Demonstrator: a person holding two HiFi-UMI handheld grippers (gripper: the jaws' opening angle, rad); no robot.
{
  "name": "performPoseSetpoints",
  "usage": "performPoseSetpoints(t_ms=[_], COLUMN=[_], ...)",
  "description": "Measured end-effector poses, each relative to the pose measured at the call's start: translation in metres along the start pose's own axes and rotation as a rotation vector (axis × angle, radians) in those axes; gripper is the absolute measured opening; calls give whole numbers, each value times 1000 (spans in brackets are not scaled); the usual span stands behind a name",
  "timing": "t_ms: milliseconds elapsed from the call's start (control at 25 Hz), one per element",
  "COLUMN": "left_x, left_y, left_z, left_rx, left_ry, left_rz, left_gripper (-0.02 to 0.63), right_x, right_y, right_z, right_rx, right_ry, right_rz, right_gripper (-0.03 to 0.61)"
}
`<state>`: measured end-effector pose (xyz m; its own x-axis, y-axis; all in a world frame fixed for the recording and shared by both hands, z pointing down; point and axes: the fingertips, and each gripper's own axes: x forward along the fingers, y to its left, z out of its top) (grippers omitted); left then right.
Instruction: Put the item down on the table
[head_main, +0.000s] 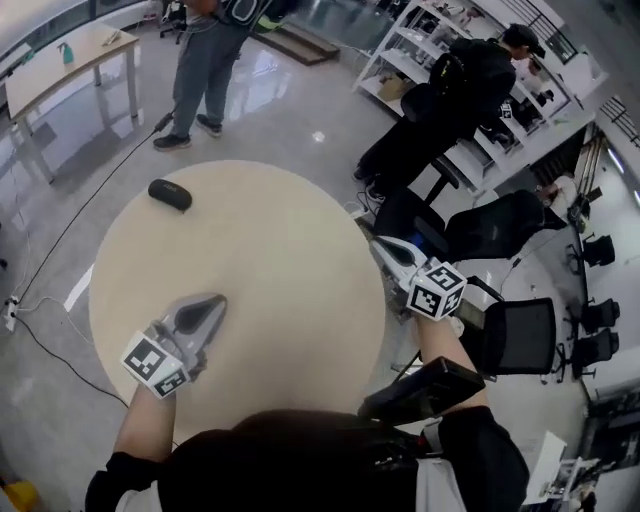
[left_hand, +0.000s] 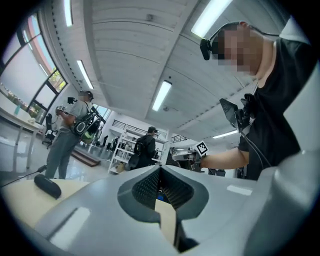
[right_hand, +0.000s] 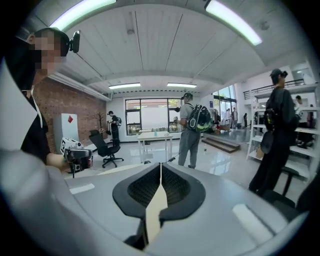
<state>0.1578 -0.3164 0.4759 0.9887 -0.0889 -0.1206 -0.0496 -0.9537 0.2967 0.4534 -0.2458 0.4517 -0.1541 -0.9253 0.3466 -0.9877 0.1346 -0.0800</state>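
Head view, clock bearings taken from the centre of the round table (head_main: 285, 235).

- Far left, off the table: a cable (head_main: 60, 240) runs over the glossy floor.
- Black oblong item (head_main: 170, 194): lies flat on the tabletop at about 11 o'clock, close to the rim. Nothing touches it, and it is well apart from both tools. In the left gripper view it shows low at the left (left_hand: 47, 186), resting on the table.
- Standing person (head_main: 205, 60): on the floor beyond the rim, at about 12 o'clock.
- Left gripper (head_main: 208, 306): over the tabletop just left of centre, with its body trailing back toward 7 o'clock and its jaws pointing toward 1 o'clock. In its own view (left_hand: 160, 170) the ribbed pads meet at the tips and hold nothing. Only bare tabletop shows through the slit lower down.
- Right gripper (head_main: 383, 246): at the table's rim between 2 and 3 o'clock, with its marker cube (head_main: 436, 290) behind it. In its own view (right_hand: 160, 167) the jaws are pressed together and hold nothing.
- Right of the table: black office chairs (head_main: 515, 335).
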Motion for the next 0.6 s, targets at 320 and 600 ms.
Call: performPoseSetpoints(t_ms=[320,600], left_x=[68,124], left_y=[-184,-363], left_z=[-11,-24], left_rx=[30,-33], left_ry=[20,3], left_rz=[-150,-212], left_gripper=[0,0], right_x=[-265,-468], right_y=[2,29], right_z=[-61,-115], right_rx=[95,189], right_ry=[-123,-238], right_rz=[-164,-270], right_gripper=[15,14])
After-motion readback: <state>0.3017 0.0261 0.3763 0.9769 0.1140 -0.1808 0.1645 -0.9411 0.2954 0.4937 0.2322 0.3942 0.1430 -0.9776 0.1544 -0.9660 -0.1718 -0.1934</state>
